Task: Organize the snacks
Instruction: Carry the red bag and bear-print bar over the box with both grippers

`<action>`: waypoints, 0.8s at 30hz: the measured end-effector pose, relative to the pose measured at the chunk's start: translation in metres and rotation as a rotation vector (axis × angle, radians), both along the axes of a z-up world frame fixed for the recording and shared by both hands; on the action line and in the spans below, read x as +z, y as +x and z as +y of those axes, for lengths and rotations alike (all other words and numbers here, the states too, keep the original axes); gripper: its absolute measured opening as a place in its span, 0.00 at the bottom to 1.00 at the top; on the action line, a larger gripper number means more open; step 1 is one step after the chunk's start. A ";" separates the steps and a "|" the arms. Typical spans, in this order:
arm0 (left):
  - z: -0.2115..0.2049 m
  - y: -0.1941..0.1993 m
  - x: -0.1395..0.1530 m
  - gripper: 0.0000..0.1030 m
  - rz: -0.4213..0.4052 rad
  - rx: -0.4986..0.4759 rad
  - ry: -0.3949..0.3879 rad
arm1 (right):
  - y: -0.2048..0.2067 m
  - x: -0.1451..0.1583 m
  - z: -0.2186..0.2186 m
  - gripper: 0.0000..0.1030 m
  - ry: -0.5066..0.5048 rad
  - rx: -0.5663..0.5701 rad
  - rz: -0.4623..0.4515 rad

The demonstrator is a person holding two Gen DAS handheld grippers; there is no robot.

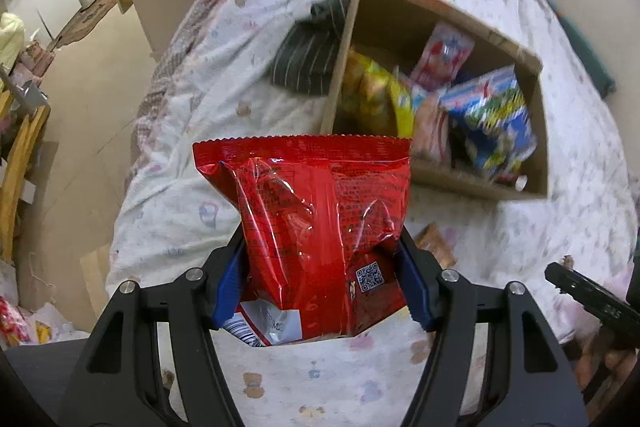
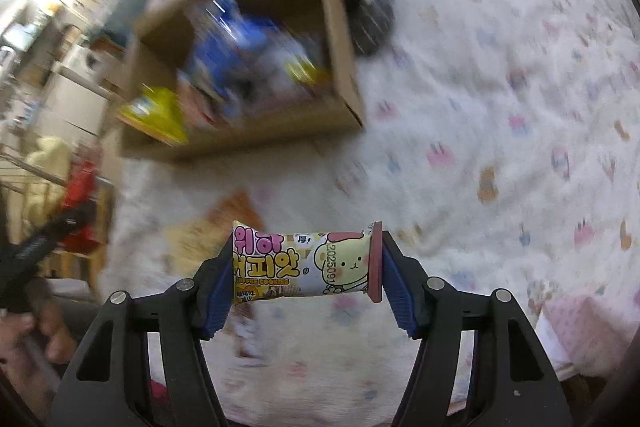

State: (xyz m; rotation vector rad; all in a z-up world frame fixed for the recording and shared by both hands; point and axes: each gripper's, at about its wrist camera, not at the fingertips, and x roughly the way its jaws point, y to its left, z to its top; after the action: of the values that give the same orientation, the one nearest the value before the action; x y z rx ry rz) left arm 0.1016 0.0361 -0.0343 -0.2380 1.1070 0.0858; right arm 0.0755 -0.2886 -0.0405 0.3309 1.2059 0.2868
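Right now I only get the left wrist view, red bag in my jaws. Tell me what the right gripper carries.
Observer: The right gripper is shut on a small cookie packet, gripped end to end and lifted above the bedspread.
Operator: Say what is printed on it.
Observer: Pink and yellow lettering, the words "coffee cookies", and a yellow cartoon face.
Operator: Report anything lying under that packet.
Observer: An orange-and-cream wrapper lies on the bedspread between the packet and the cardboard box; it is too blurred to read.
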 end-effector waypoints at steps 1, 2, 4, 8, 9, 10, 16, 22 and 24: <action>0.000 0.003 0.007 0.61 -0.014 0.001 -0.002 | 0.001 0.009 0.000 0.65 0.012 0.003 -0.015; 0.000 0.005 0.011 0.61 -0.024 0.000 -0.002 | 0.006 0.019 0.003 0.65 0.023 0.009 -0.033; -0.002 0.012 0.026 0.61 -0.058 -0.007 -0.003 | 0.012 0.033 0.010 0.65 0.043 0.019 -0.065; -0.006 0.029 0.045 0.61 -0.095 -0.028 -0.004 | 0.039 0.045 0.034 0.65 0.051 0.045 -0.108; -0.007 0.033 0.049 0.61 -0.102 -0.031 -0.003 | 0.043 0.046 0.036 0.65 0.055 0.050 -0.113; -0.009 0.040 0.052 0.61 -0.112 -0.037 0.000 | 0.049 0.049 0.039 0.65 0.062 0.057 -0.119; -0.021 0.067 0.051 0.61 -0.133 -0.063 0.038 | 0.084 0.046 0.059 0.65 0.104 0.101 -0.142; -0.032 0.108 0.032 0.61 -0.134 -0.080 0.083 | 0.119 0.030 0.078 0.65 0.208 0.115 -0.131; -0.036 0.116 0.027 0.61 -0.135 -0.086 0.082 | 0.131 0.022 0.082 0.65 0.231 0.108 -0.118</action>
State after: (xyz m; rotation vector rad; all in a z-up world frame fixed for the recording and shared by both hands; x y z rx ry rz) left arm 0.2177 0.0004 -0.0071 -0.1210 0.9754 0.0381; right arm 0.2063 -0.2065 -0.0186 0.4435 1.0777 0.5348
